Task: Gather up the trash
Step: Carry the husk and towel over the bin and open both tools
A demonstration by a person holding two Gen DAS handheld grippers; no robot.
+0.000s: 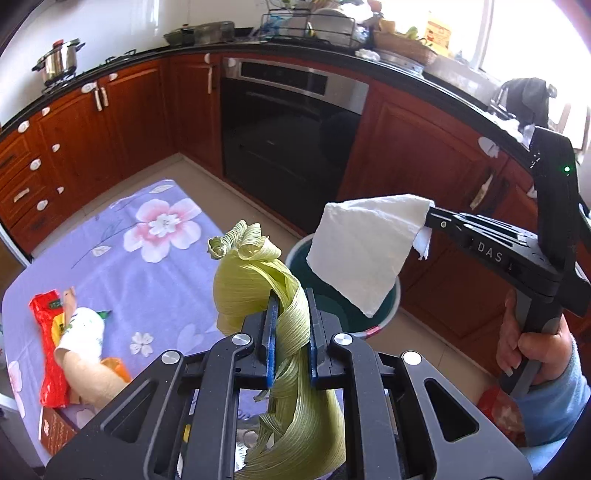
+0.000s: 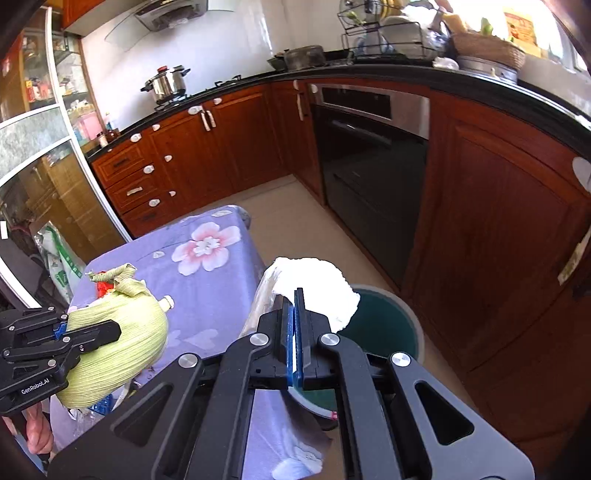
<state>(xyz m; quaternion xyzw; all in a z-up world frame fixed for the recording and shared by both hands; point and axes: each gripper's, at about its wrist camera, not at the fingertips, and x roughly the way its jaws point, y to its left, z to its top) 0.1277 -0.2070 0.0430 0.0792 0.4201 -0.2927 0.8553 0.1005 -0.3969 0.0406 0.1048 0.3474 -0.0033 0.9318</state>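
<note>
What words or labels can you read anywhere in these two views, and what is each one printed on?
"DAS": on the right gripper, side of its body, left wrist view; further letters are cut off.
"GenRoboLAI", roughly: on the left gripper, right wrist view; small, so the spelling is uncertain.
Print on the red wrapper, the white bottle and the yellow box on the counter: too blurred to read.

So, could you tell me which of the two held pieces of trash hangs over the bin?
The white paper towel, in the right tongs; the corn husk sits beside the bin.
</note>
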